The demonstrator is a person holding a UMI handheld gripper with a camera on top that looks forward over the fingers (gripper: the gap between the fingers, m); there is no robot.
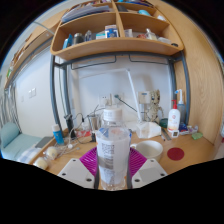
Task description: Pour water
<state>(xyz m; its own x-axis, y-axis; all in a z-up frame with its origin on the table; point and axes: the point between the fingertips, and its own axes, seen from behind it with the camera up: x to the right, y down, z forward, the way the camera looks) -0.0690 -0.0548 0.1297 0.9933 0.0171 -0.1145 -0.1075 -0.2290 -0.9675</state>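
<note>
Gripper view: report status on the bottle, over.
Gripper jaws shut on the bottle. Bottle upright, clear, white cap on, no pour yet. White bowl just ahead beside the bottle; desk cluttered beyond.

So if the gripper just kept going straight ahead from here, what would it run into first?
Nothing new at first: the gripper already has a clear water bottle between its fingers, apparently gripped. Pushed on together, they would probably meet the white bowl just beyond to the right, or the clutter behind it; depth is hard to judge.

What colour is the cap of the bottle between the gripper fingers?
White, on a clear plastic bottle that the gripper holds; gripper view shows it best.
</note>
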